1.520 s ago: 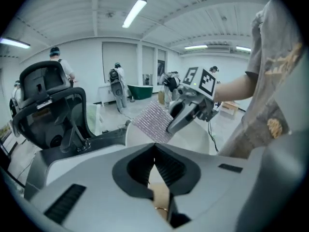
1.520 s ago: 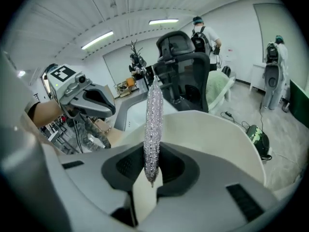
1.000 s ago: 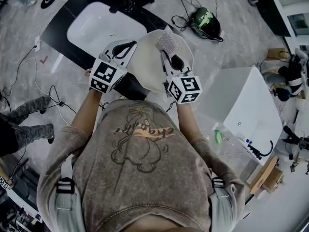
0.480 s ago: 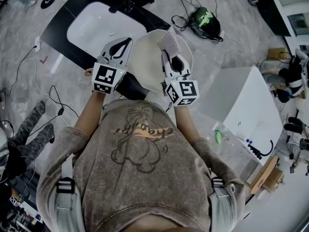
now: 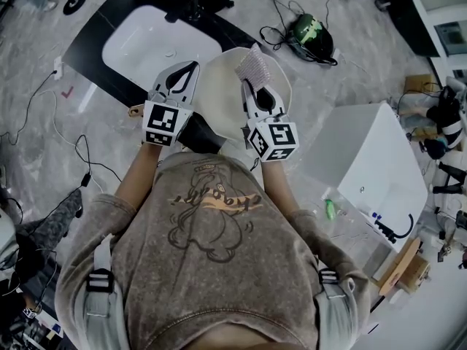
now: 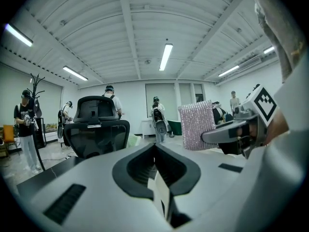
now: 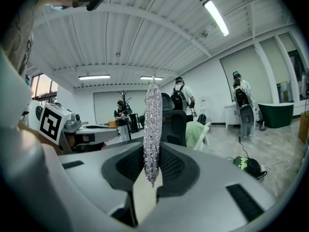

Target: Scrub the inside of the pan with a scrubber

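A cream round pan [image 5: 222,100] is tilted up in front of the person, its dark handle [image 5: 197,133] pointing back toward the body. My right gripper [image 5: 257,86] is shut on a silvery glitter scrubber [image 5: 254,65], which stands over the upper right of the pan's inside. In the right gripper view the scrubber [image 7: 153,124] rises edge-on from the closed jaws. My left gripper [image 5: 182,79] lies along the pan's left rim, jaws shut, with no object showing between them. The left gripper view shows the scrubber [image 6: 197,124] held by the right gripper [image 6: 227,134].
A white sink basin [image 5: 146,46] sits in a dark counter [image 5: 91,31] beyond the pan. A white cabinet [image 5: 372,159] stands to the right. A green-black bag [image 5: 312,33] and cables lie on the floor. A black office chair [image 6: 96,127] and several standing people are farther off.
My left gripper has turned slightly and shifted a little toward the pan. The right gripper and scrubber have barely moved. A person's legs at the left edge have moved away.
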The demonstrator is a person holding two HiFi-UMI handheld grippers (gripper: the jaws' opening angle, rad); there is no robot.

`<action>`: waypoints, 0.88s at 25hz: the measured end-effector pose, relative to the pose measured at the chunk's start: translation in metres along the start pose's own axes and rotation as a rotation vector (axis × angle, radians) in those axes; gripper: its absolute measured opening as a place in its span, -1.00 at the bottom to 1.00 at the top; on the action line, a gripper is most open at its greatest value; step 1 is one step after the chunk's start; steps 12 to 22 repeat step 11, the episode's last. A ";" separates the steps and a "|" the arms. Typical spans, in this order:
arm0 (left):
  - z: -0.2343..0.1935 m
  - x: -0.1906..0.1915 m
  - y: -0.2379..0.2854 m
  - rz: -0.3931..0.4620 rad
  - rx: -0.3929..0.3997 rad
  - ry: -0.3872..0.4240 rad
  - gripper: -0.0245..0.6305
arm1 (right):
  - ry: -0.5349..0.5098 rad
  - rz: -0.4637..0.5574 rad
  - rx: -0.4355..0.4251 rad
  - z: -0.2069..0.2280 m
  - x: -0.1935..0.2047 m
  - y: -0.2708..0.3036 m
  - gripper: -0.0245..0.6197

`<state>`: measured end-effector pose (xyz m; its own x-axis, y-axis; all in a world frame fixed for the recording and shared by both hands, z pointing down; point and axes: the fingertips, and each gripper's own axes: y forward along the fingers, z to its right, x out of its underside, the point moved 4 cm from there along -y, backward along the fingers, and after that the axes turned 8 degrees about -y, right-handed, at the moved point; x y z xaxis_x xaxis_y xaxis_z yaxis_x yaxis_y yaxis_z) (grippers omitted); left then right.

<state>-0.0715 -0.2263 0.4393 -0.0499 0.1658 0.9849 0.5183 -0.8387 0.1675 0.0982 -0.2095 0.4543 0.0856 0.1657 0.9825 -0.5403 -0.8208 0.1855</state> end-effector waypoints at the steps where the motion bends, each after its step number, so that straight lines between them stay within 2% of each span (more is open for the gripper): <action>1: -0.001 0.001 0.001 -0.003 -0.002 0.000 -0.87 | 0.001 0.000 0.001 0.000 0.001 0.001 -0.67; 22: 0.002 0.003 -0.004 -0.010 -0.006 -0.007 -0.87 | -0.001 0.005 0.034 -0.001 -0.002 -0.003 -0.67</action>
